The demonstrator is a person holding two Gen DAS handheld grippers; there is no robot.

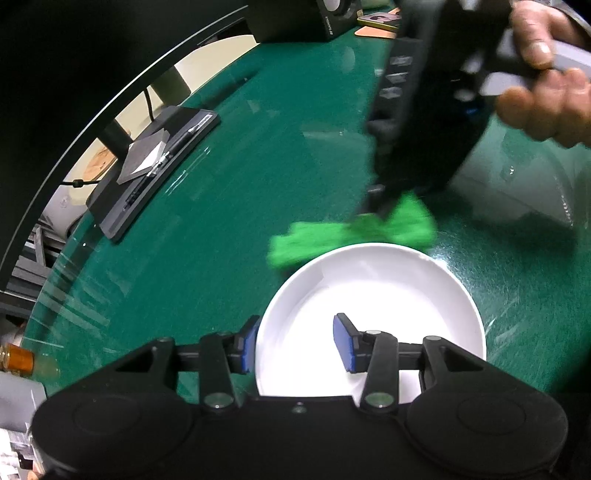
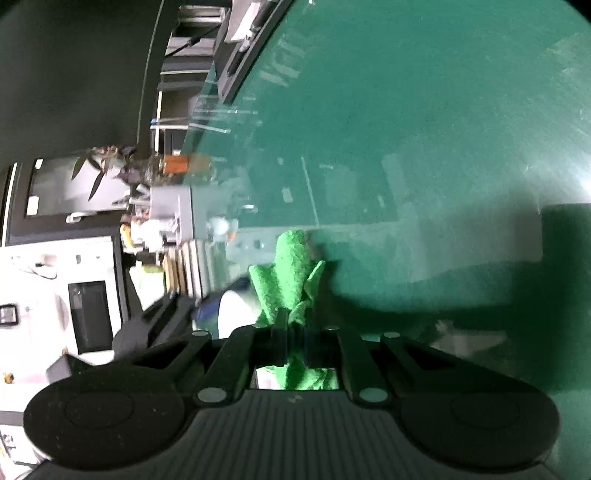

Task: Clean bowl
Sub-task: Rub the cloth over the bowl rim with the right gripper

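While the right gripper [image 2: 293, 334] clamps the fuzzy green cloth [image 1: 354, 230] just beyond the shallow white bowl [image 1: 388, 288], the open left gripper [image 1: 295, 341] straddles its near rim; wiping seems barely begun.

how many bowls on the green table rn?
1. The round white bowl sits on the green table, its near-left rim between the open left hand-held gripper's fingers. Others may be hidden.

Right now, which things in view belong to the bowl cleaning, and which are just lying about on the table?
Part of the job:
white bowl, its rim between the open jaws of the left gripper
green cloth, pinched by the right gripper

Just lying about:
black tray with a pen
black speaker
orange bottle
green table itself
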